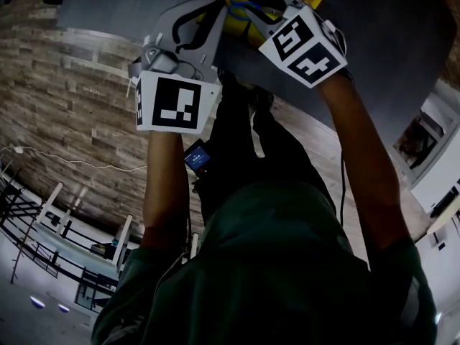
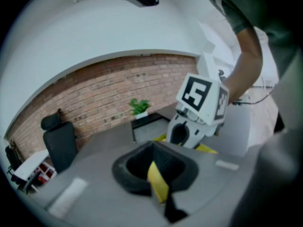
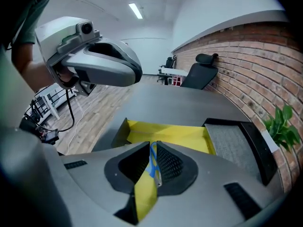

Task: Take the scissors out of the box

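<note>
Blue-handled scissors (image 3: 153, 163) pinched, not yet clear of the yellow box (image 3: 165, 135).
Your right gripper (image 3: 151, 144) clamps them and your left gripper (image 2: 152, 144) nips the box wall at the desk's (image 3: 189, 103) near edge; lift straight up.

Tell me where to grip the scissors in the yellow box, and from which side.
Probably the blue handle of the scissors, reached from the person's side over the near wall of the box. It stands thin and edge-on, so the right claw can close flat across it, as it does here. The left claw pinches the box wall, which should steady it.
</note>
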Motion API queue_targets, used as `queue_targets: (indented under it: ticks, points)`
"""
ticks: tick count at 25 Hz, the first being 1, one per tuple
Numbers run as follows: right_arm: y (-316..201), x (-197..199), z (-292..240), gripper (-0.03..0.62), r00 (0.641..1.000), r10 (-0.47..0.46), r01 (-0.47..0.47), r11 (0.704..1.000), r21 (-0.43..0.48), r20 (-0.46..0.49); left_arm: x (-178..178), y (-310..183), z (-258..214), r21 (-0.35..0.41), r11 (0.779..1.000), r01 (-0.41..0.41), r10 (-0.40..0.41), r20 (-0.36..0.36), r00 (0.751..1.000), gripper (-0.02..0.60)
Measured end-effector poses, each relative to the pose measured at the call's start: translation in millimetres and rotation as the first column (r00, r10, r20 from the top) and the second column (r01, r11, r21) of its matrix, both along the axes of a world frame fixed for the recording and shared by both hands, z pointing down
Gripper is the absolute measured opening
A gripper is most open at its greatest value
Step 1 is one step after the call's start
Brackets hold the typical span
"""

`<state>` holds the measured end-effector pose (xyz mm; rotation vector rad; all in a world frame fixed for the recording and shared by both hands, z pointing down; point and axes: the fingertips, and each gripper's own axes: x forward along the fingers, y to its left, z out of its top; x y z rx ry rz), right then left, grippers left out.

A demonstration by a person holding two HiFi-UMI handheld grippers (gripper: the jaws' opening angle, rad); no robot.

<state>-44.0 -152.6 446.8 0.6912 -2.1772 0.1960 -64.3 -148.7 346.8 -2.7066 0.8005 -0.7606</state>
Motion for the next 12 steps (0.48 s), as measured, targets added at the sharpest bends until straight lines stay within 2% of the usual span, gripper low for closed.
queue_targets:
  ticks: [2, 4, 12]
  points:
    - [-2.2, -3.8, 13.9, 0.025, 1.0, -0.006, 0.006, 1.0, -0.019, -0.005, -3.3, -4.0, 10.9, -0.01, 1.0, 0.0, 0.0, 0.001, 1.0, 0.0]
    - [-7.5, -12.2, 32.5, 0.072, 1.0, -0.013, 0.012, 0.999, -0.037, -0.01, -10.8, -10.7, 26.7, -0.022, 1.0, 0.002, -0.002, 0.0, 1.0, 0.0]
    - [-10.6, -18.6, 57.2, 0.089, 0.997, -0.056, 0.052, 0.995, -0.084, -0.044, -12.6, -14.2, 45.3, -0.057, 0.998, 0.003, -0.004, -0.005, 1.0, 0.0]
